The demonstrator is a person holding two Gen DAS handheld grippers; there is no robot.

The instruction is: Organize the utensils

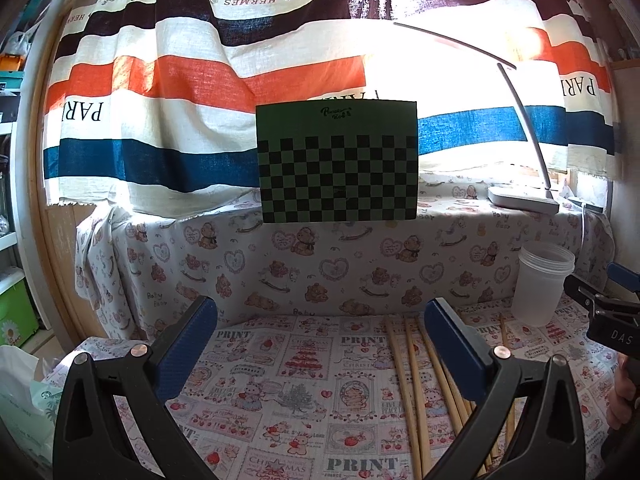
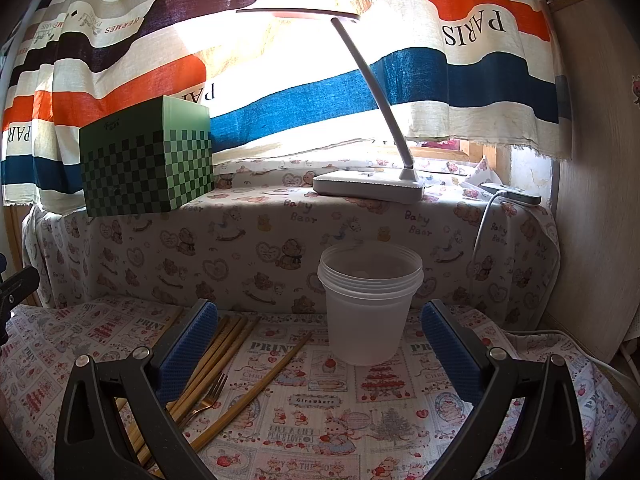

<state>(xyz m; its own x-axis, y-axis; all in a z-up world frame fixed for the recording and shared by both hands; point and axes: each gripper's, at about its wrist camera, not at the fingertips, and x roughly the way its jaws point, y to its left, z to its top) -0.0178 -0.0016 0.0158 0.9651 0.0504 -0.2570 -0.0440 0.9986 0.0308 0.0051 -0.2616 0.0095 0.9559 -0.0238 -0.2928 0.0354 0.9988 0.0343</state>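
green checkered box sitting on the ledge, white desk lamp leaning beside it, striped curtain hanging behind

The left gripper hangs low over the printed tablecloth, its blue-padded fingers spread wide with nothing between them. The right gripper sits at a similar height above the same cloth, likewise spread wide and holding nothing. In the left wrist view the right gripper shows at the cloth's right edge, with part of the hand gripping it.
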